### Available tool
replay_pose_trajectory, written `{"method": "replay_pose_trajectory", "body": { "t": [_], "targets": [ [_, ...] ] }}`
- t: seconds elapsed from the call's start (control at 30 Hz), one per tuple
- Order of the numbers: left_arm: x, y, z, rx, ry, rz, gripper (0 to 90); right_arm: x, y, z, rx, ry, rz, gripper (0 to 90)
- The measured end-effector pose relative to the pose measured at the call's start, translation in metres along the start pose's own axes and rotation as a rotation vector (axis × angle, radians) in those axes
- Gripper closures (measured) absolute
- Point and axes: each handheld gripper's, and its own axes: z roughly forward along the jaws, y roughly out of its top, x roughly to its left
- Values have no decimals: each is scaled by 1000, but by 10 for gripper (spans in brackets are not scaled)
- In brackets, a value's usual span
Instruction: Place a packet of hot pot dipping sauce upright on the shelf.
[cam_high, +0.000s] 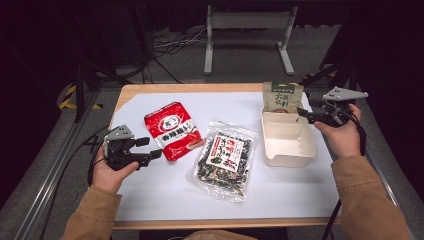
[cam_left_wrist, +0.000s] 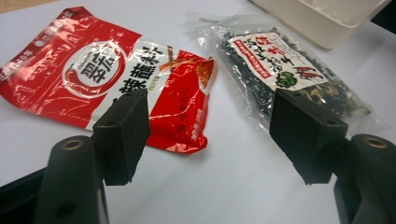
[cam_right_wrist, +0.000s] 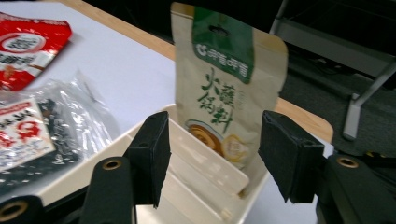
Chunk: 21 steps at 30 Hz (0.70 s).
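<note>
A red snack packet (cam_high: 173, 130) lies flat on the white sheet, left of centre. A clear packet of dark dried food (cam_high: 223, 159) lies beside it to the right. A beige and green pouch (cam_high: 282, 97) stands upright at the far end of a white tray (cam_high: 295, 150). My left gripper (cam_high: 150, 148) rests low, just left of the red packet (cam_left_wrist: 107, 79), open with nothing between its jaws. My right gripper (cam_high: 302, 114) hovers at the tray's far right edge, open. The pouch (cam_right_wrist: 229, 93) stands just beyond its jaws, and the pads do not touch it.
A white sheet (cam_high: 165, 195) covers most of the wooden table (cam_high: 200, 88). The tray (cam_right_wrist: 201, 172) has a divider and low walls. Beyond the table's far edge stand a grey metal frame (cam_high: 247, 22) and floor cables (cam_high: 170, 42).
</note>
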Motion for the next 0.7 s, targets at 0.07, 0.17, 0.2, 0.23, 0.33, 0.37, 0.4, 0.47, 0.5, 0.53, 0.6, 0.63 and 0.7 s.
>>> {"method": "replay_pose_trajectory", "body": {
  "t": [0.07, 0.17, 0.2, 0.23, 0.33, 0.37, 0.4, 0.47, 0.5, 0.53, 0.6, 0.63, 0.7],
  "targets": [
    [2, 1, 0, 2, 16, -23, 269, 7, 1, -3, -11, 17, 8, 431],
    [6, 1, 1, -1, 21, -48, 258, 19, 2, -7, -25, 44, 3, 438],
    [7, 2, 2, 3, 26, -56, 258, 19, 2, -7, -25, 44, 3, 438],
    [9, 2, 3, 5, 35, -66, 255, 22, 3, -8, -28, 50, -2, 438],
    [14, 5, 7, 11, 52, -74, 253, 31, 3, -10, -43, 70, -11, 440],
    [16, 6, 8, 11, 55, -78, 254, 34, 4, -11, -52, 81, -7, 441],
    [18, 7, 9, 9, 61, -80, 260, 37, 4, -12, -63, 88, -7, 443],
    [20, 8, 11, 9, 59, -93, 264, 42, 4, -13, -73, 100, -9, 445],
    [21, 9, 13, 6, 61, -98, 265, 45, 3, -13, -77, 106, -14, 446],
    [22, 9, 13, 4, 65, -96, 265, 48, 3, -14, -81, 113, -15, 446],
    [24, 11, 17, 2, 68, -113, 265, 53, 2, -14, -87, 128, -7, 446],
    [25, 12, 18, 3, 69, -114, 264, 58, 2, -15, -96, 136, -4, 446],
    [27, 13, 22, 4, 73, -124, 264, 63, 1, -15, -96, 145, -7, 446]
  ]
}}
